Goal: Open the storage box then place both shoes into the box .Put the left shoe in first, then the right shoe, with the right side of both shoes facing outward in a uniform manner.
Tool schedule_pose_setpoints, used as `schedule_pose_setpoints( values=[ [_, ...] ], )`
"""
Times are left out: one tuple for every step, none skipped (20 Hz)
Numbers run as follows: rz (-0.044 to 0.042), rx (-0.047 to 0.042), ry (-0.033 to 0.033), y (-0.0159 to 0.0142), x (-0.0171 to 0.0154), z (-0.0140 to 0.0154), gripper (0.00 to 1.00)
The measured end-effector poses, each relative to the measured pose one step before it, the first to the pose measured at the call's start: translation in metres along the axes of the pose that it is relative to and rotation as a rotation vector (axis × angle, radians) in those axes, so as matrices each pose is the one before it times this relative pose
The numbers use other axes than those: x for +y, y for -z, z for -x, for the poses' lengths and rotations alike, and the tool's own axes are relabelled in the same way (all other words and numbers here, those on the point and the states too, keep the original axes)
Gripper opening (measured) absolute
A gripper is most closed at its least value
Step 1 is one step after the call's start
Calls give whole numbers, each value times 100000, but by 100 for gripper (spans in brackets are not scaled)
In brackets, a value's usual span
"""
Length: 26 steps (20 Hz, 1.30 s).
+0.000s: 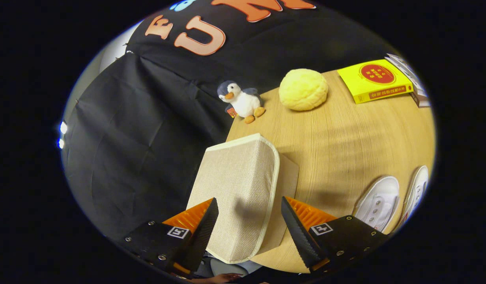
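Opening the beige woven fabric storage box [239, 189] means pinching its lid edge squarely; the tool [249, 221] gapes apart, fingers straddling it untouched.

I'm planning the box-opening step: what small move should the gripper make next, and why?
Probably ease forward and down and close on the lid edge. The gripper is open, fingers either side of the beige woven fabric storage box, whose cream-trimmed lid looks closed. The two white lace-up shoes wait on the light wooden table.
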<state>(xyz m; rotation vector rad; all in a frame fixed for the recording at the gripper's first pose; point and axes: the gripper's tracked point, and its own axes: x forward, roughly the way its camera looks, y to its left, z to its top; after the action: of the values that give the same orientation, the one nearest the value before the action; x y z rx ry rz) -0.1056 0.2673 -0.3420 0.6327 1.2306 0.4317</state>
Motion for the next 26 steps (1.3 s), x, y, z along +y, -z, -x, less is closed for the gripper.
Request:
schedule_pose_setpoints(
  values=[
    [-1971,1288,-765,315,-73,-172,96],
    [-1268,1233,-364,365,-156,-453,96],
    [-562,1302,-276,302,-179,-393,96],
    [-412,1121,43,405,-249,-406,96],
    [-370,803,-1044,214,-22,-436,96],
    [-1139,1481,-1089,509,-86,-186,96],
    [-2508,4,-2275,-4,331,-165,96],
    [-1506,1049,-990,209,37,-382,96],
    [-952,915,-1245,323,131,-133,96],
    [-1225,901,-1394,182,298,160,96],
    [-1274,115,-2789,-49,655,290,96],
    [-351,-1097,-1967,-299,727,330,96],
    [441,-1350,-1598,-358,395,722,93],
    [-288,-1084,-2481,-281,985,745,92],
    [-1198,-1077,-2555,-463,841,541,87],
    [-581,-971,-2948,-473,1040,641,84],
    [146,-1021,-2357,-472,999,499,81],
    [1345,-707,-2134,-349,1146,396,77],
    [1906,-562,-2307,-195,1319,251,73],
    [1790,-82,-2631,-87,1383,304,72],
    [1649,-1,-3183,-174,1601,-33,69],
    [1449,-160,-2799,-121,1373,-113,68],
    [2000,-213,-2250,-257,1257,-206,63],
    [2580,-100,-1450,12,1304,-13,60],
    [3096,85,-674,-123,906,-375,53],
    [3106,773,-906,130,885,-464,50]
  ],
)
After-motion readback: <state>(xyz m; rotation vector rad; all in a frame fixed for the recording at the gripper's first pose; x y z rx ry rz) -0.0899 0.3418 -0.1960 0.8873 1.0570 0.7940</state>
